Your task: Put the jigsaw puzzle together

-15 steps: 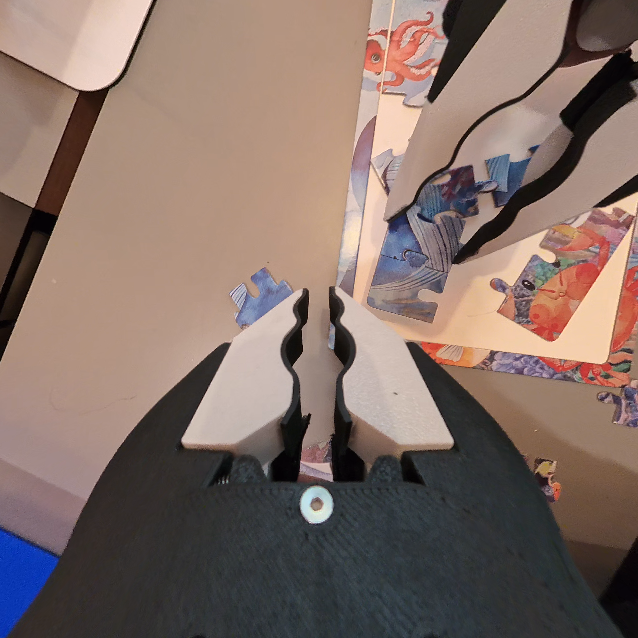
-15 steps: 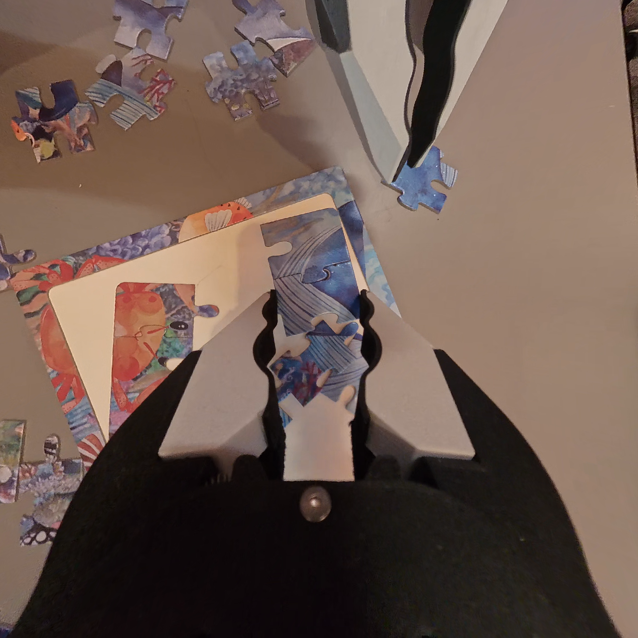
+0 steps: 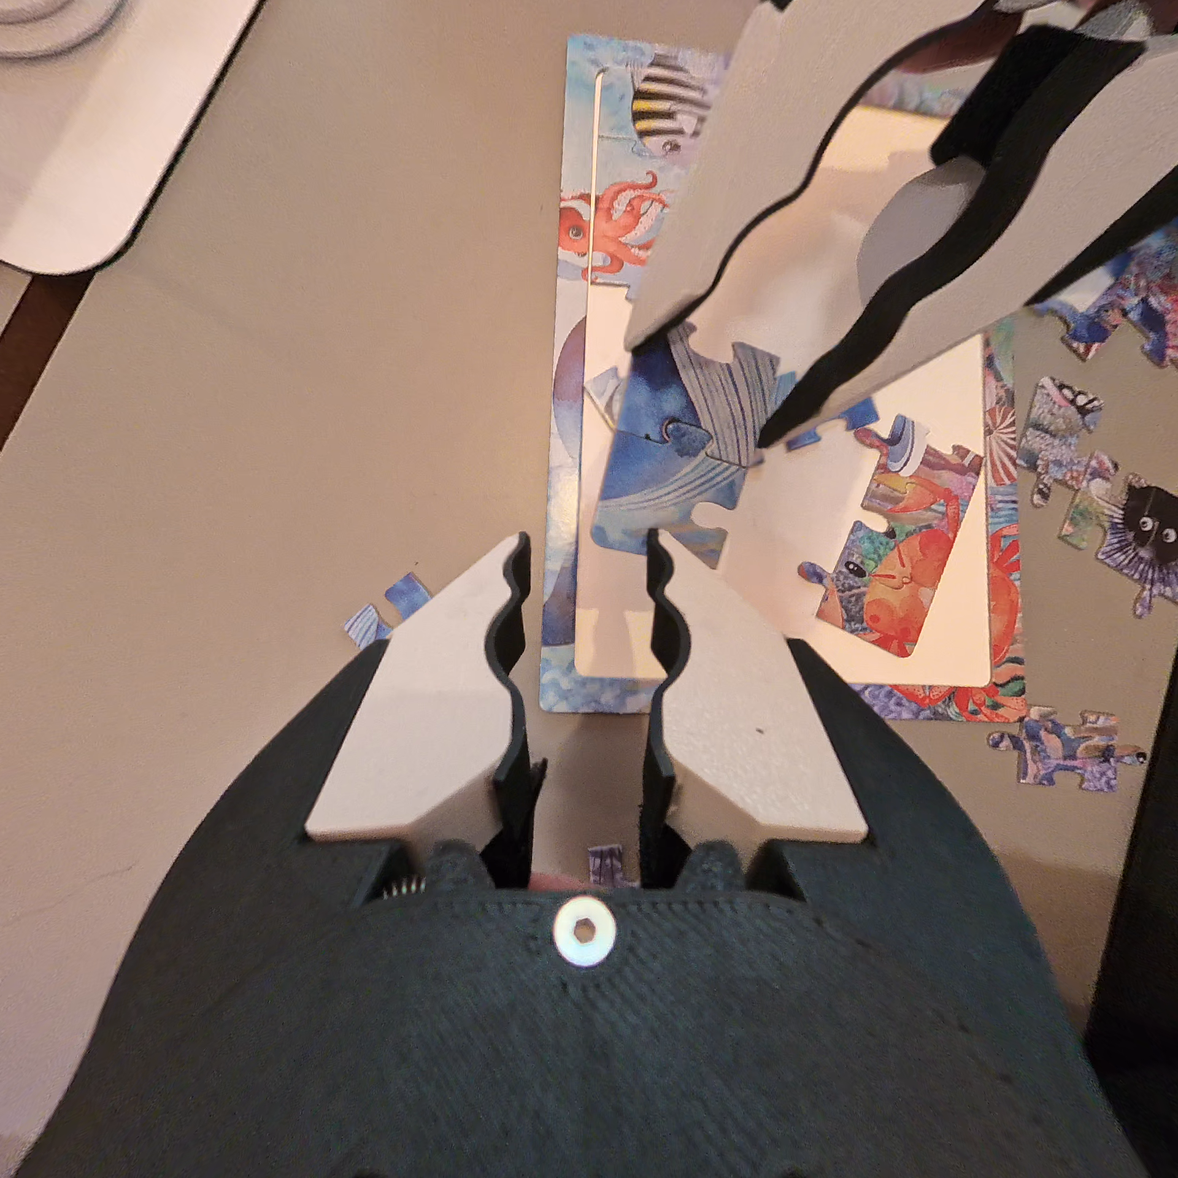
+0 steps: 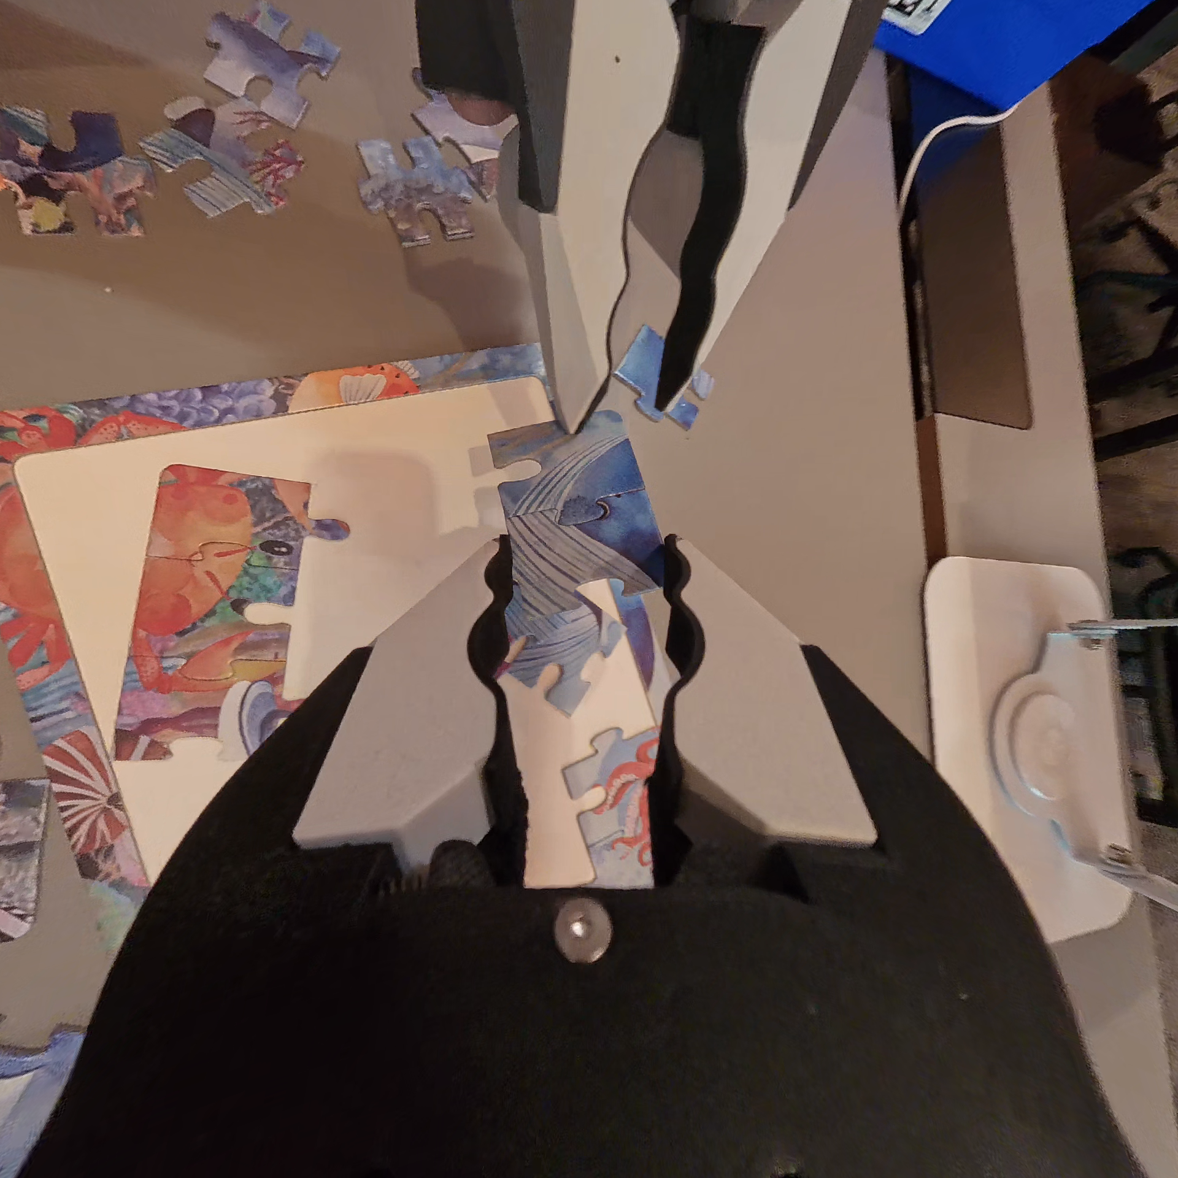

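Fingers of left gripper (image 3: pixel 588 542) stand apart w/ a gap, nothing between them; tips hover at near edge of puzzle tray (image 3: pixel 752 574), over its blue border. Small blue piece (image 3: pixel 382 609) lies on bench (image 3: pixel 319 382) just left of left finger, partly hidden by it; in right wrist view same piece (image 4: pixel 663 376) sits under left gripper's tips (image 4: pixel 628 408), just outside tray corner.

Right gripper (image 4: pixel 583 542) fingers also parted, holding nothing; tips low over blue whale pieces (image 4: pixel 574 510) already seated in tray. In left wrist view its dark pad tip (image 3: pixel 774 433) comes down at edge of whale section (image 3: pixel 663 446); touching or not, can't tell.

Tray: cream base, illustrated sea border. Crab pieces (image 3: pixel 892 561) joined at tray's other end, octopus piece (image 3: pixel 612 223) and striped fish piece (image 3: pixel 669 108) along far side.

Loose pieces (image 4: pixel 242 134) scattered on bench beyond tray, more (image 3: pixel 1083 459) to its right side. White pad (image 3: pixel 83 127) at bench corner; white mount w/ metal bracket (image 4: pixel 1020 733) off to the right.
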`<action>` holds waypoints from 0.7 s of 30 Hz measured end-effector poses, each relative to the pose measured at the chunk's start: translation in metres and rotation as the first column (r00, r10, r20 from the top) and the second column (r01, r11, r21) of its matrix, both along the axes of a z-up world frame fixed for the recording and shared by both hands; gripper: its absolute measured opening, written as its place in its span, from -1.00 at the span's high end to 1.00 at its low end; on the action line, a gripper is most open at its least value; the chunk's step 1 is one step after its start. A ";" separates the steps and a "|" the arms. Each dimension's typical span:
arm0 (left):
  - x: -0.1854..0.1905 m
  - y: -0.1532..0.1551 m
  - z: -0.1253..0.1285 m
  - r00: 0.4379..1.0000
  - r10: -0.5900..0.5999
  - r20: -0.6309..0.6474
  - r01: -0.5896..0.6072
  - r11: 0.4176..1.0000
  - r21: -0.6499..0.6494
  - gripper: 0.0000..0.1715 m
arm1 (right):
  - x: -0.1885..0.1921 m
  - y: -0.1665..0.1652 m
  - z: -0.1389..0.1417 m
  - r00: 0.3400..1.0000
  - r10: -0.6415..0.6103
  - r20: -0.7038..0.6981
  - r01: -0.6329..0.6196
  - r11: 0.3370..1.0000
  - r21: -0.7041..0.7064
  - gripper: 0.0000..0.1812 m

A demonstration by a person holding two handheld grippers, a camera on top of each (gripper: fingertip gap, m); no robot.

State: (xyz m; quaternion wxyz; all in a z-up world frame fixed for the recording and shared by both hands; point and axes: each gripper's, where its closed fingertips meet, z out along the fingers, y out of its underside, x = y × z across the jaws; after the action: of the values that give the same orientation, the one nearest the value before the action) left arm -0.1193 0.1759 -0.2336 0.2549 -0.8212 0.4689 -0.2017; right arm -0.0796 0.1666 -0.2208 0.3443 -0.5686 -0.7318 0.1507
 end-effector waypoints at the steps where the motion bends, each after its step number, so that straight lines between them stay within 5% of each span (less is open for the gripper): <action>1: 0.002 0.000 0.003 1.000 -0.005 0.026 0.005 1.000 0.000 0.59 | 0.002 0.003 0.003 1.000 -0.007 -0.005 0.007 1.000 0.024 0.49; 9: 0.020 0.000 0.028 0.967 -0.038 0.251 0.036 0.999 0.011 0.64 | 0.008 0.015 0.023 0.997 -0.023 -0.071 0.031 0.992 0.118 0.49; 15: 0.018 0.007 0.044 0.938 -0.015 0.347 0.005 1.000 0.029 0.79 | 0.007 0.017 0.035 0.993 -0.009 -0.117 0.032 0.980 0.196 0.49; 21: 0.018 0.014 0.050 0.910 0.013 0.414 -0.022 1.000 0.017 0.74 | 0.009 0.021 0.050 0.985 -0.013 -0.170 0.057 0.966 0.254 0.49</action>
State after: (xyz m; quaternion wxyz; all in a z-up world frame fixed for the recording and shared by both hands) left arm -0.1014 0.1896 -0.1839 0.3588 -0.7615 0.3989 -0.3637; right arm -0.0702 0.1880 -0.1705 0.4781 -0.5171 -0.7035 0.0953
